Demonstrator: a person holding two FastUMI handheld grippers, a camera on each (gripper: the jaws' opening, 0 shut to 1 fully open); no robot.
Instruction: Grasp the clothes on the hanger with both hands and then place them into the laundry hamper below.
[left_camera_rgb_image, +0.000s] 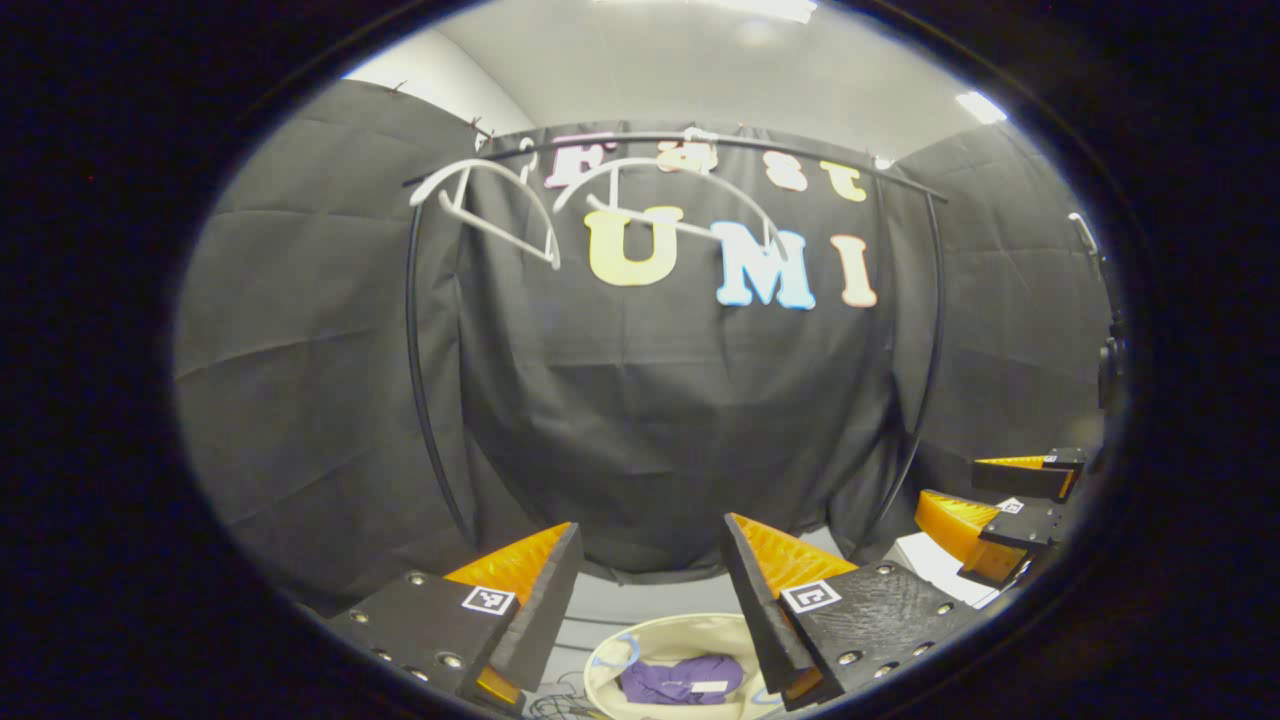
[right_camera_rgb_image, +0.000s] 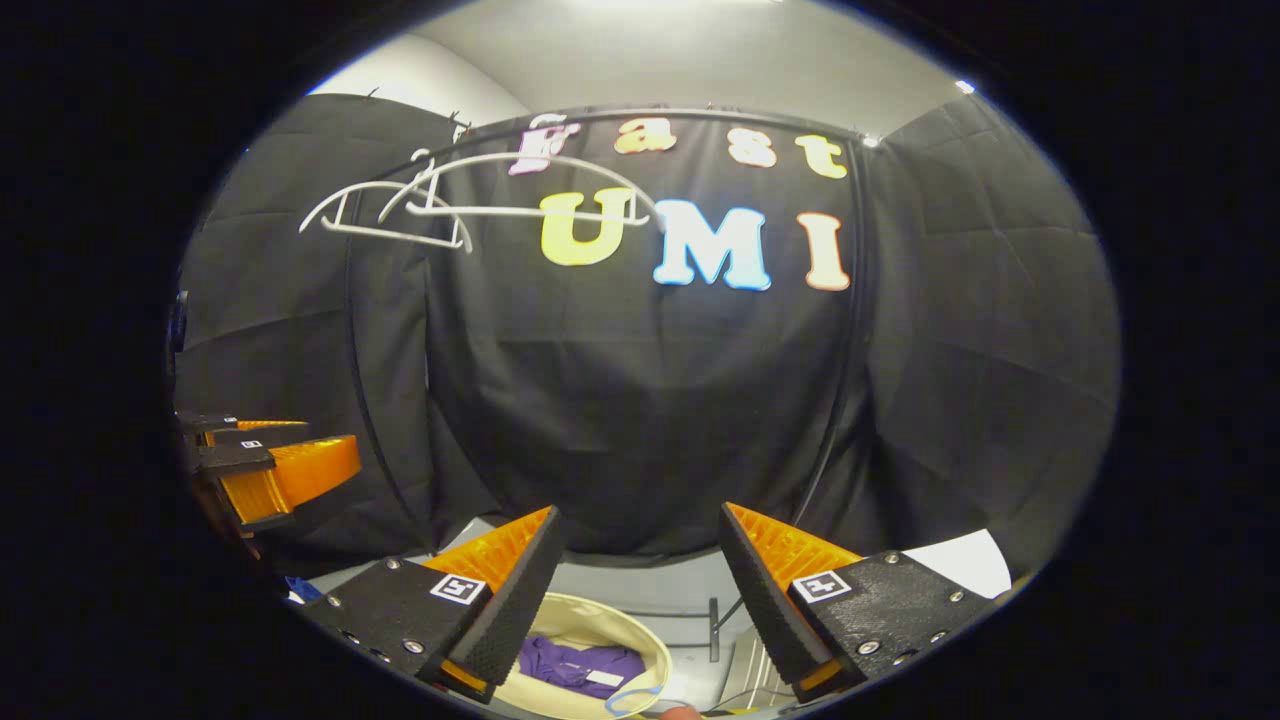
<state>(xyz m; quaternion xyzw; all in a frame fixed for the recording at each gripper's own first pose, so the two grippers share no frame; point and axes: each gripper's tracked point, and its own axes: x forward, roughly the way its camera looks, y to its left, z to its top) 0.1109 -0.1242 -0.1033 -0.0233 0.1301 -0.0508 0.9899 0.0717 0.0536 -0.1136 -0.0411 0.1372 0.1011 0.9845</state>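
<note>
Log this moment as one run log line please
left gripper: open | right gripper: open | purple garment: inside round cream laundry hamper | two white hangers: bare on rail

Lighting: overhead ceiling panels (left_camera_rgb_image: 770, 8), bright, glare blown out; second panel (left_camera_rgb_image: 980, 106) up and right of the tool. Scene below dim. Focus: sharp centrally; heavy fisheye bending and softness toward edges.

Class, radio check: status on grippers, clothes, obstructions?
Left gripper, right gripper open, empty. Purple garment in hamper. Hangers bare. Nothing in the way.
</note>
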